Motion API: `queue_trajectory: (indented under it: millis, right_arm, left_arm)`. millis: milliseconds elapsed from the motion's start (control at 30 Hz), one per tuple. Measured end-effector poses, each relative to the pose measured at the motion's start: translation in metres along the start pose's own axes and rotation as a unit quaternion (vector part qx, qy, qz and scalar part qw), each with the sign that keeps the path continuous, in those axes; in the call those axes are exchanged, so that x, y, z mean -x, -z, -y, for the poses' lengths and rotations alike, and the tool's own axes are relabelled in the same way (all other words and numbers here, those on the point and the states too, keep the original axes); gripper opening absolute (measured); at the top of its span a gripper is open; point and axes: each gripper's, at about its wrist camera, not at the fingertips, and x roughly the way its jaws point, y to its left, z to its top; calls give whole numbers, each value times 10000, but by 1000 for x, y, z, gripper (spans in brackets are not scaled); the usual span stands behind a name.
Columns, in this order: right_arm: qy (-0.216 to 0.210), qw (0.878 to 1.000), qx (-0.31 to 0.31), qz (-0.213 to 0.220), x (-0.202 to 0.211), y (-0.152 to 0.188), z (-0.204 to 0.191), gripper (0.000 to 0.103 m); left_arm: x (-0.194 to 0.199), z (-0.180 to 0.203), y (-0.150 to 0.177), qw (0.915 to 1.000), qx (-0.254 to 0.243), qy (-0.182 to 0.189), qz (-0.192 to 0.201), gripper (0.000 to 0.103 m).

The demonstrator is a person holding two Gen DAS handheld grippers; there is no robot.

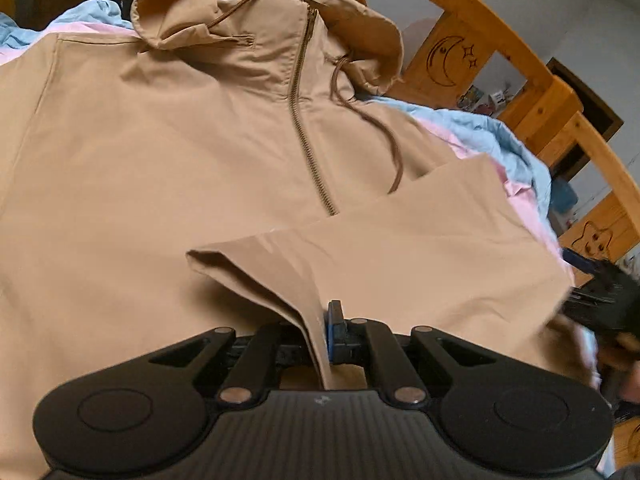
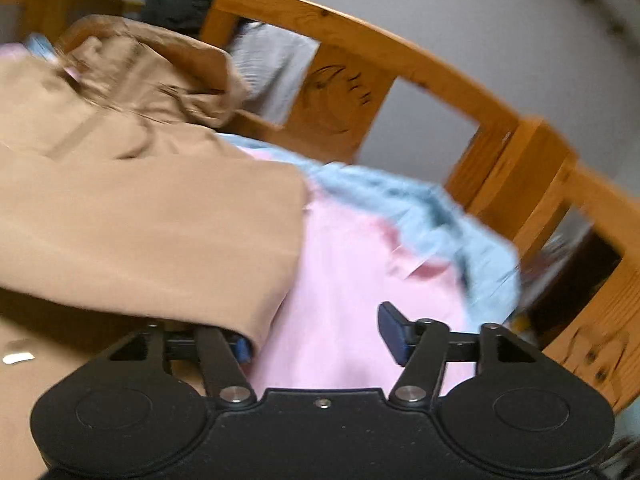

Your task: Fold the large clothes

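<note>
One fold is underway: hoodie (image 1: 160, 152) lies front-up on the bed, a sleeve (image 1: 400, 248) brought across its chest. Left gripper (image 1: 320, 344) fingers are clenched on the sleeve edge; right gripper (image 2: 316, 340) fingers are spread, empty, just beside the hoodie w/ fabric draped over one. Other side and the bottom are left to do. Bunched blue bedding (image 2: 420, 216) past the hoodie crowds that side; wood rail (image 2: 400, 64) beyond.

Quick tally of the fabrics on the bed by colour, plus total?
Tan: 1, the hooded jacket, its folded edge pinched in the left gripper.
Pink: 1, the sheet under the open right gripper.
Light blue: 1, the bunched blanket beside the wooden bed rail.
Total: 3
</note>
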Motion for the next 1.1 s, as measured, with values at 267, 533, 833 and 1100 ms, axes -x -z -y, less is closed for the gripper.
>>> queue_trajectory:
  millis: [267,533,833,1100]
  right_arm:
    - [-1965,9655,-1675,-341,36,-30,47,80]
    - [-2037,9149,-3353,-948,-91,-48,70,66]
    - [-1352,9615,-2368,-337,-107,-81,58,1]
    - [-628,9844,-1482,-716,-142,-66,30,5]
  left_arm:
    - [3,-9,11,9997,135,-172,94,5]
    - [-2,0,10,9994,13,-327,84,5]
    - [-8,18,10,9985,-144,-339,402,3]
    - [-9,13,14,9971,-60,-481,582,18]
